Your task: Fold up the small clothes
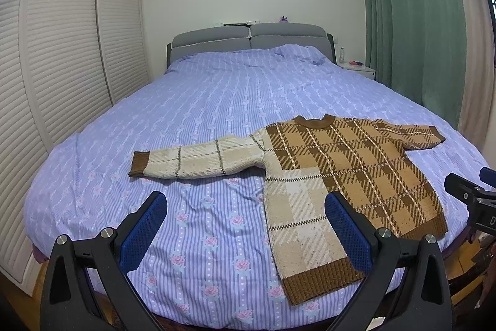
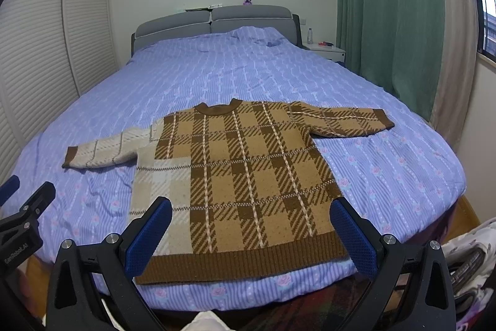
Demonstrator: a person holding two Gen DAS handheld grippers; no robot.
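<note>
A small plaid knit sweater (image 1: 338,169) lies flat on the bed near its foot, both sleeves spread out. Its left part and left sleeve (image 1: 192,158) are cream, the rest brown and tan. It also shows in the right wrist view (image 2: 241,179). My left gripper (image 1: 245,207) is open and empty, hovering above the bed's foot, over the cream side of the hem. My right gripper (image 2: 251,210) is open and empty, hovering over the brown hem (image 2: 241,264). Each gripper shows at the edge of the other's view.
The bed (image 1: 217,89) has a blue striped floral cover and a grey headboard (image 1: 248,36). White louvred wardrobe doors (image 1: 62,58) stand left. Green curtains (image 2: 387,5) hang right. A nightstand (image 2: 325,50) with a bottle stands by the headboard. Patterned cloth (image 2: 468,262) lies at lower right.
</note>
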